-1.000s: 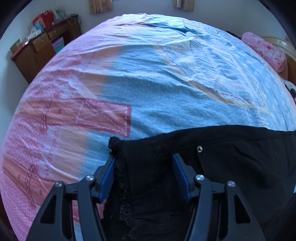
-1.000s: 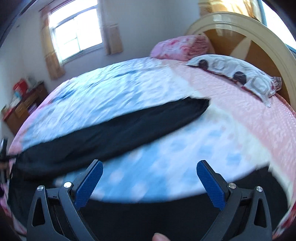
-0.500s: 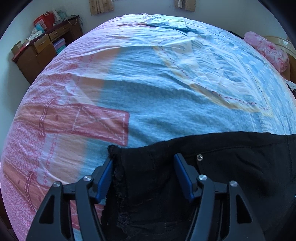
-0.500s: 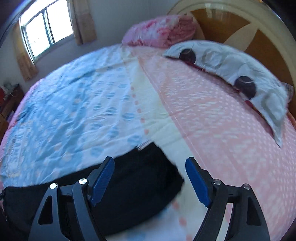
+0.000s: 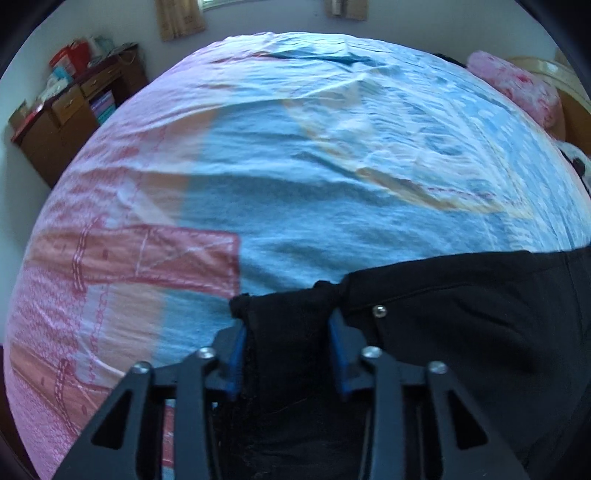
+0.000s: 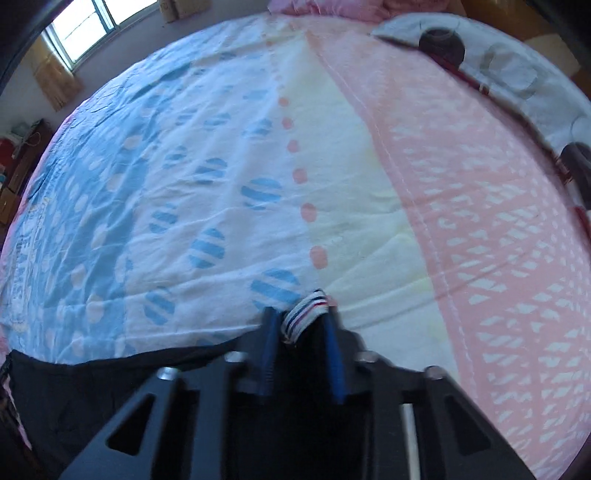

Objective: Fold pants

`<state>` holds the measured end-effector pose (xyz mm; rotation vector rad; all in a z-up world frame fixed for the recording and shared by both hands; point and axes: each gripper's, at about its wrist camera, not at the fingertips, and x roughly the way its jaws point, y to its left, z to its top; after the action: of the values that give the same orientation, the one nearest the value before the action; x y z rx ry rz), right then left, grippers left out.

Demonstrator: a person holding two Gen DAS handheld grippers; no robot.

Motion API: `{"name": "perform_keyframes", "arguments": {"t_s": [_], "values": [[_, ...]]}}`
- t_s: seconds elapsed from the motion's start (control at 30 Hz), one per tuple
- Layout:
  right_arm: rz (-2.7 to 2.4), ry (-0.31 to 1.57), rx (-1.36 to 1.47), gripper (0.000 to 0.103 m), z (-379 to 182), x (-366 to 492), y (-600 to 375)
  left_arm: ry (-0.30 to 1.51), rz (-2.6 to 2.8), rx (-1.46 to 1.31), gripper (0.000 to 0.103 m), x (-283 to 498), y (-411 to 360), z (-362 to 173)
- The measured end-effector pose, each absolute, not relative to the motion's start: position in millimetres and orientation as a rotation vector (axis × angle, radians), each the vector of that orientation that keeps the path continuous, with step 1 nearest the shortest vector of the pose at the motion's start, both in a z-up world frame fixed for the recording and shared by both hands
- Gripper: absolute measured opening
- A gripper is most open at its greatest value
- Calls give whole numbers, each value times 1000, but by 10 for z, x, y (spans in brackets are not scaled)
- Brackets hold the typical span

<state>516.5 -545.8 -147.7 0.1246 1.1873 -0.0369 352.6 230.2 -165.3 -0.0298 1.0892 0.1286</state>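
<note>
Black pants [image 5: 461,332] lie along the near edge of the bed. In the left wrist view my left gripper [image 5: 288,325] is closing. Its blue pads [image 5: 238,343] squeeze a bunched fold of the pants' frayed edge, just left of a metal rivet [image 5: 379,311]. In the right wrist view my right gripper [image 6: 299,321] is shut on another end of the pants [image 6: 110,387]. A white strip with blue and red stripes [image 6: 308,308] sticks out between its tips. Both grippers point steeply down at the bed.
The bed carries a blue, pink and cream patterned sheet [image 5: 295,184]. A wooden dresser [image 5: 62,122] stands at the far left. A pink bundle [image 5: 517,88] and a grey pillow with dark circles [image 6: 498,66] lie by the headboard. A window [image 6: 92,26] is behind.
My left jaws narrowed and bunched the black fabric between them. My right gripper swept across the bed, dropped onto the pants' end and went from wide open to shut on it.
</note>
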Motion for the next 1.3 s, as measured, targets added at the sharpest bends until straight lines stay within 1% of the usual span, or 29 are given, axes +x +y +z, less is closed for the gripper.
{"name": "perform_keyframes", "arguments": {"t_s": [0.03, 0.07, 0.27, 0.43, 0.6, 0.7, 0.8, 0.9, 1.13, 1.2, 1.23, 1.27, 1.3], "values": [[-34, 1163, 124, 8, -1375, 5124, -5457, 1086, 120, -35, 31, 3513, 2296, -1637], [-29, 1136, 122, 8, -1265, 5060, -5456, 1074, 115, -42, 30, 3483, 2307, -1601], [8, 989, 75, 8, -577, 4480, -5400, 910, 56, -126, 30, 3117, 2412, -1165], [33, 852, 81, 7, -60, 3785, -5478, 788, -4, -154, 30, 2717, 2418, -784], [52, 753, 109, 7, 170, 2985, -5556, 662, -72, -173, 30, 2147, 2442, -631], [56, 721, 141, 7, 159, 2473, -5660, 617, -108, -189, 30, 1799, 2493, -707], [53, 708, 178, 8, -1, 1985, -5765, 579, -136, -203, 30, 1483, 2538, -817], [41, 729, 214, 8, -247, 1621, -5847, 584, -169, -228, 30, 1270, 2572, -976], [-17, 833, 251, 8, -859, 1126, -5899, 650, -217, -141, 34, 947, 2430, -1371], [-31, 844, 253, 9, -945, 1055, -5909, 658, -215, -116, 37, 852, 2397, -1420], [-34, 844, 257, 10, -961, 1026, -5918, 663, -206, -106, 47, 822, 2399, -1436], [-34, 846, 259, 11, -964, 1006, -5926, 660, -196, -97, 50, 778, 2397, -1443], [-44, 847, 255, 17, -946, 991, -5930, 655, -197, -95, 51, 727, 2403, -1444]]}}
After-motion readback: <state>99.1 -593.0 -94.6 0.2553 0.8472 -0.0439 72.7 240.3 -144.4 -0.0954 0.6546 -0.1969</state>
